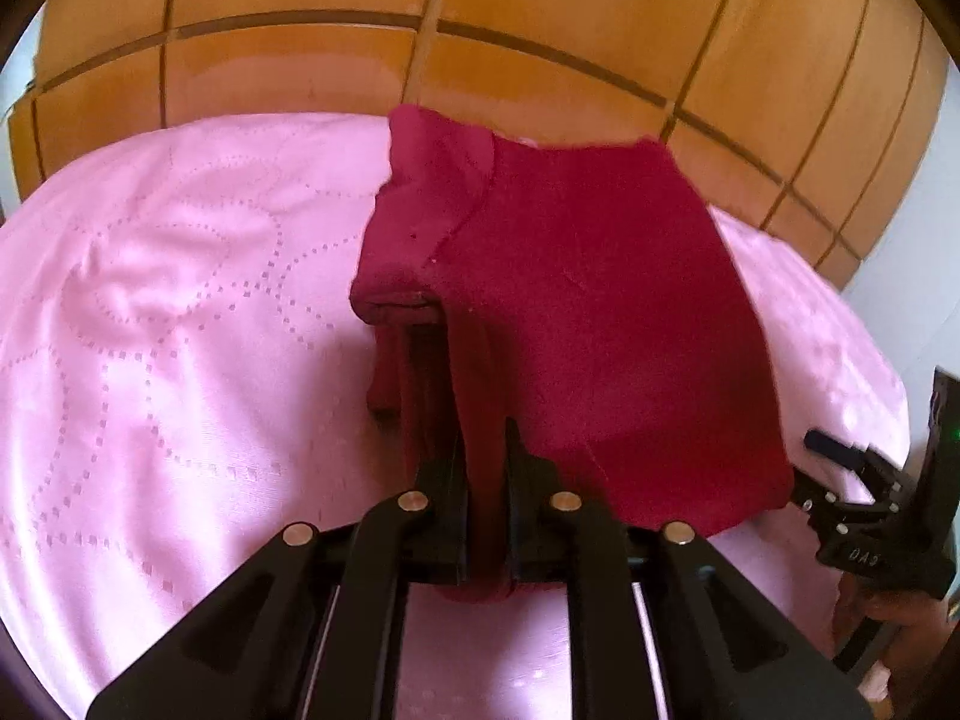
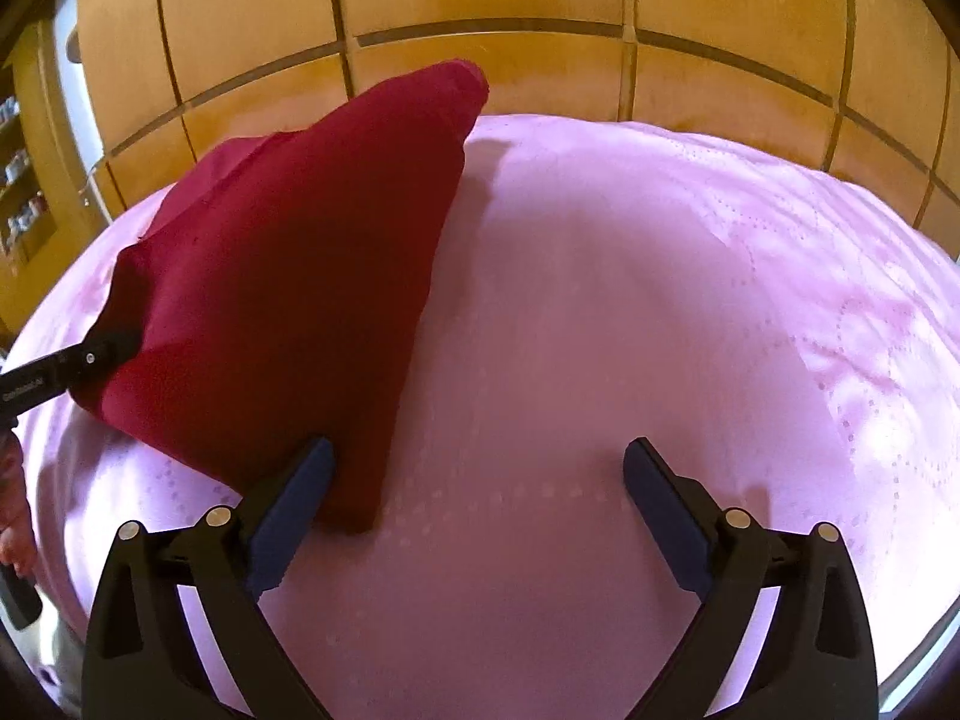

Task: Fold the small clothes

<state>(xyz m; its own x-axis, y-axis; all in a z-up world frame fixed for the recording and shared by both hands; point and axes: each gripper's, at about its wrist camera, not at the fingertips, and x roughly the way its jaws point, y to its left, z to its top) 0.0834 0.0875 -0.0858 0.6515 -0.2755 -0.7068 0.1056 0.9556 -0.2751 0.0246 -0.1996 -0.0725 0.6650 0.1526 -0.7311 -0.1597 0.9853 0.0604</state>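
A small dark red garment (image 1: 588,312) is lifted off the pink quilted bedspread (image 1: 168,324). My left gripper (image 1: 485,480) is shut on a bunched edge of it, with cloth pinched between the jaws and the rest draped to the right. In the right wrist view the garment (image 2: 288,300) hangs as a slanted sheet at the left, its lower corner touching the bedspread (image 2: 600,330). My right gripper (image 2: 480,480) is open and empty, its left finger (image 2: 300,498) just beside the garment's lower corner. The left gripper's finger (image 2: 66,369) shows at the left edge.
A wooden panelled headboard or wall (image 1: 540,30) stands behind the bed. The right gripper's body (image 1: 876,510) shows at the right edge of the left wrist view. Shelves (image 2: 18,180) stand at the far left.
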